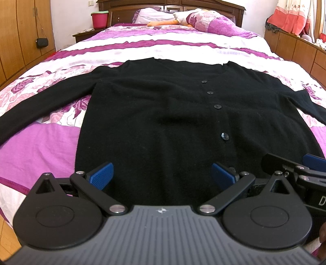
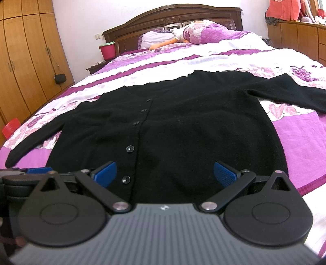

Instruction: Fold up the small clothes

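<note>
Now | black cardigan [image 1: 163, 114] flat on bed [image 1: 40, 146] | both grippers spread, empty

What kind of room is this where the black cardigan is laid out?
Most likely a home bedroom: the cardigan lies on a bed with a purple floral bedspread, a carved wooden headboard stands behind the pillows, and wooden wardrobes line the wall.
</note>
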The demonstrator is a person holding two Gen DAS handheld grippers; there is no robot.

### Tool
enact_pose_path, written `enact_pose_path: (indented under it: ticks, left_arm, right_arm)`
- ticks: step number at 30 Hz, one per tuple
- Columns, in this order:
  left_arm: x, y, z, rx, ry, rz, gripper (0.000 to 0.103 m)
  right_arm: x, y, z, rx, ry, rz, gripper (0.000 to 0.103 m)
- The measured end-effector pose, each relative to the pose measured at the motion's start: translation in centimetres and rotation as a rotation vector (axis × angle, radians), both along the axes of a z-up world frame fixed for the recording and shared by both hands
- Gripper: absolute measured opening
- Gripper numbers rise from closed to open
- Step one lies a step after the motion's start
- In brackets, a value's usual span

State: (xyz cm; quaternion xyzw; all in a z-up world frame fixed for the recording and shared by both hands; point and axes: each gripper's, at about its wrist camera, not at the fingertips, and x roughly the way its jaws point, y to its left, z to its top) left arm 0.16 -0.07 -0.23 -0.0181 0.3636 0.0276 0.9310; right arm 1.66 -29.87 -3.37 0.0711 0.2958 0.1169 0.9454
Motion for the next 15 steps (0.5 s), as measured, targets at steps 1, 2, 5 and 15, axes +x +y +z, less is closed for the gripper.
enact_pose_path:
  ticks: [1,2,5,15]
  left_arm:
    - [-0.02,0.0,0.01,0.0,-0.001,0.0,0.103]
    - [-0.04,0.02,0.02,0.001,-0.001,0.001,0.103]
    - [-0.09,0.05,0.02,0.001,0.0,0.001,0.103]
    - [-0.05,-0.2,0.18,0.003,0.005,0.0,0.103]
  right_arm:
    - [0.0,0.0,0.0,0.0,-0.001,0.0,0.103]
    - [0.0,-0.01,0.01,0.0,-0.001,0.0,0.103]
    - [0.01,0.05,0.02,0.0,0.0,0.001,0.103]
    - [0.07,0.28,0.0,0.005,0.005,0.005,0.103]
